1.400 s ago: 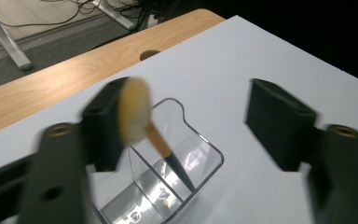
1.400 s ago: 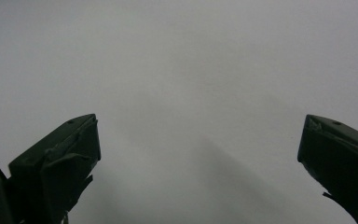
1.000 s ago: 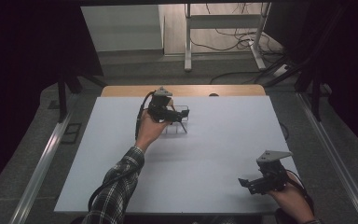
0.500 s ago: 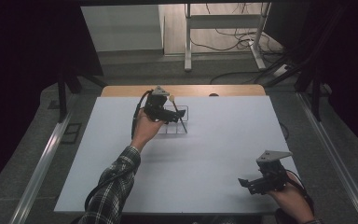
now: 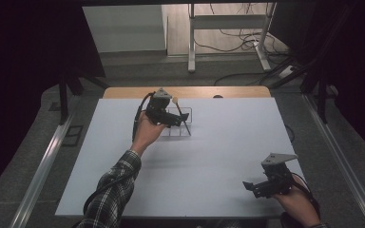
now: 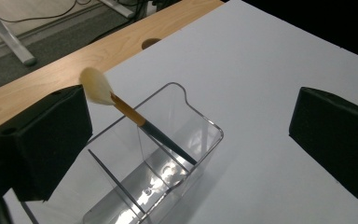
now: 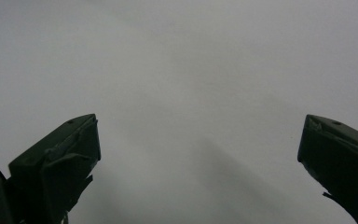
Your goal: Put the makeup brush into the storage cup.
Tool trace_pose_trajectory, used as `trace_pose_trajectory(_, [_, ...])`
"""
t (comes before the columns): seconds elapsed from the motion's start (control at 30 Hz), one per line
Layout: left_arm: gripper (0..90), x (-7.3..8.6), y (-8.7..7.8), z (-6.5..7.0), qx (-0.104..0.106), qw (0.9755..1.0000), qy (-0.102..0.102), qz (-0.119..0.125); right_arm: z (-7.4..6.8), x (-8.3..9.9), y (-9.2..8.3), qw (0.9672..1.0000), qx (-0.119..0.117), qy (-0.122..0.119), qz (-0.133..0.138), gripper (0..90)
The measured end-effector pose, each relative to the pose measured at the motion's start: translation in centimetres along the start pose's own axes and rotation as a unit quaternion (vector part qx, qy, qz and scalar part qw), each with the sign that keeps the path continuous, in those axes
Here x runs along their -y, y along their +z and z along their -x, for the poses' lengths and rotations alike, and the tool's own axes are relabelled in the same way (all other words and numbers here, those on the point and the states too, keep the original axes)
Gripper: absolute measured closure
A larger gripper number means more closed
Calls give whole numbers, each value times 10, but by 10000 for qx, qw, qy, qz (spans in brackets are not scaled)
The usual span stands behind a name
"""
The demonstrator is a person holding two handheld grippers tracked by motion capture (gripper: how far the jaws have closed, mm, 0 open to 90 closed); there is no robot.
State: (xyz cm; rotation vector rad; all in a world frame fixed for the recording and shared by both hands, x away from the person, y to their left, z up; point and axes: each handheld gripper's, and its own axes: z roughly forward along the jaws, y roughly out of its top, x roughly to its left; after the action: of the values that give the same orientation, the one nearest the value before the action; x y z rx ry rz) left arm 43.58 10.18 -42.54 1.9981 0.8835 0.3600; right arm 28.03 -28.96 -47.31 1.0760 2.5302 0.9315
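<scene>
A clear acrylic organizer [image 5: 180, 127] with dividers stands at the far middle of the white table [image 5: 218, 147]. A brush [image 5: 180, 116] with a pale bristle head, orange ferrule and dark handle leans in its end compartment, head up. My left gripper [image 5: 177, 120] hovers just left of the organizer, jaws open. In the left gripper view the brush [image 6: 135, 116] and organizer [image 6: 200, 122] lie between the wide-apart jaws of the left gripper [image 6: 189, 137], and nothing touches them. My right gripper [image 5: 253, 187] rests near the table's front right, open and empty; the right gripper [image 7: 198, 158] faces bare table.
A wooden strip [image 5: 185, 91] runs along the table's far edge, with a small dark hole [image 5: 217, 96] in it. Beyond it are desk legs [image 5: 191, 38] and cables on the floor. Metal rails [image 5: 43, 161] flank the table.
My left gripper has drawn back slightly to the left, and the brush now stands free, leaning in the organizer. The right gripper has not moved.
</scene>
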Motion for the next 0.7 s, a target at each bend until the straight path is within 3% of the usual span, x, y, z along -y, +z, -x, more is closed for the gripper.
trace_pose_trajectory(0.7, [0,12,-19,9,242,9997,80,30,1,0,-2,9999,41,81,81,0])
